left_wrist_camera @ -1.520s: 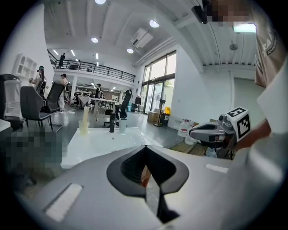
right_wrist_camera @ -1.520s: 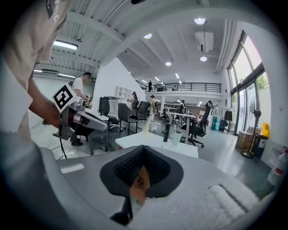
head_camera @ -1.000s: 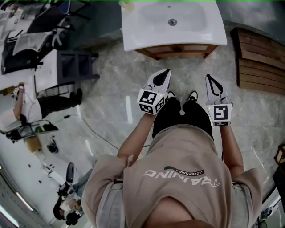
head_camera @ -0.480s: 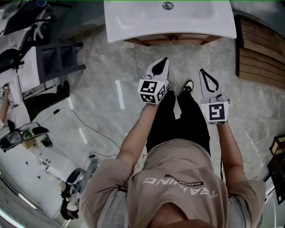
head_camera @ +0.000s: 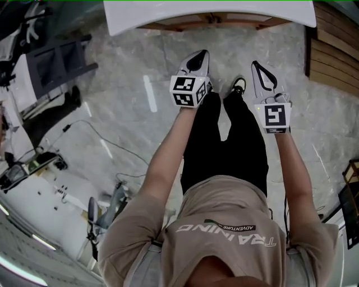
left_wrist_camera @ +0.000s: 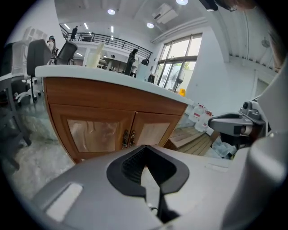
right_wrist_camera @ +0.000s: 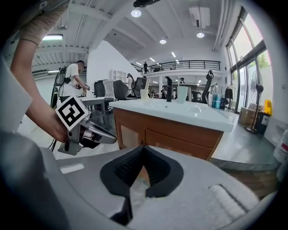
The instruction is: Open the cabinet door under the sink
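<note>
The white sink top (head_camera: 207, 14) lies along the top edge of the head view, with the wooden cabinet (head_camera: 213, 22) just showing beneath it. In the left gripper view the cabinet's two doors (left_wrist_camera: 92, 134) are closed, and a pair of metal handles (left_wrist_camera: 128, 139) sits where they meet. My left gripper (head_camera: 202, 55) is shut and empty, a short way in front of the cabinet. My right gripper (head_camera: 256, 65) hangs beside it at about the same distance, its tips together and nothing in them. Each gripper sees the other: the right gripper (left_wrist_camera: 234, 128) and the left gripper (right_wrist_camera: 96, 134).
A slatted wooden platform (head_camera: 331, 39) lies to the right of the cabinet, with water bottles (left_wrist_camera: 200, 114) behind it. A dark chair frame (head_camera: 56, 61) and floor cables (head_camera: 106, 146) are off to the left. A person (right_wrist_camera: 74, 81) stands at desks in the background.
Both grippers have sunk lower in front of the cabinet and kept shut. In the head view the sink has slid up to the top edge.
</note>
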Available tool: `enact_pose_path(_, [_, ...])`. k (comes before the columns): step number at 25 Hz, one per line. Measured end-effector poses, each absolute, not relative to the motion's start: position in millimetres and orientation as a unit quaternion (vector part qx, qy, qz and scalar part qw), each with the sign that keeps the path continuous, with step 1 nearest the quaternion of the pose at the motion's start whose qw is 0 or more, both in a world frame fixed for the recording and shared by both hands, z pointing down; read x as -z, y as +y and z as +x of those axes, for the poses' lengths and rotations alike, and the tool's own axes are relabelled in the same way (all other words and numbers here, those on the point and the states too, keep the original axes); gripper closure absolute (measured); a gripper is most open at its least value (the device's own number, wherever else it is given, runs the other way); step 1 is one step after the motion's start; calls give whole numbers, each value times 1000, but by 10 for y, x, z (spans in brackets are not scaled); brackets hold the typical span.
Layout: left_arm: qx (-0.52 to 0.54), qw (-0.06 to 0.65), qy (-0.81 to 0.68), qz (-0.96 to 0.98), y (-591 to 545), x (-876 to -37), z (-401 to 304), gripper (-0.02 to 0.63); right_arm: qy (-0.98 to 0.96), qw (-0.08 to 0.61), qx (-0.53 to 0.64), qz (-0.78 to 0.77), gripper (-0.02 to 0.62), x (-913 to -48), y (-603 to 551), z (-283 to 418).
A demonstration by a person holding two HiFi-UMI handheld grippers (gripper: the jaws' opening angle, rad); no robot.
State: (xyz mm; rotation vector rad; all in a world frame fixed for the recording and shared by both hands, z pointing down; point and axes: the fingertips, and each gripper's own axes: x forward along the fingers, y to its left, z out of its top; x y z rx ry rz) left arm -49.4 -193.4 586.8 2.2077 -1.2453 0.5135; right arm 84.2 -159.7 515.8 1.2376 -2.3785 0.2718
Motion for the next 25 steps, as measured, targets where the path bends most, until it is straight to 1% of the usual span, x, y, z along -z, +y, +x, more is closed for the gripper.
enact_pose_path(7, [-183, 297, -473, 809, -1994, -6261, -498, 591, -854, 237, -124, 447, 592, -5715, -1567, 938])
enact_pose_path(14, [-123, 384, -517, 755, -2109, -6781, -649, 591, -850, 250, -149, 440, 592, -6211, -1645, 927])
enact_pose_path(20, [-108, 419, -548, 716, -2132, -7109, -860, 591, -845, 256, -169, 437, 592, -6391, -1717, 895])
enact_pose_path(25, [-26, 481, -548, 684, -2196, -7254, -892, 591, -842, 232, -188, 450, 592, -6325, -1851, 796])
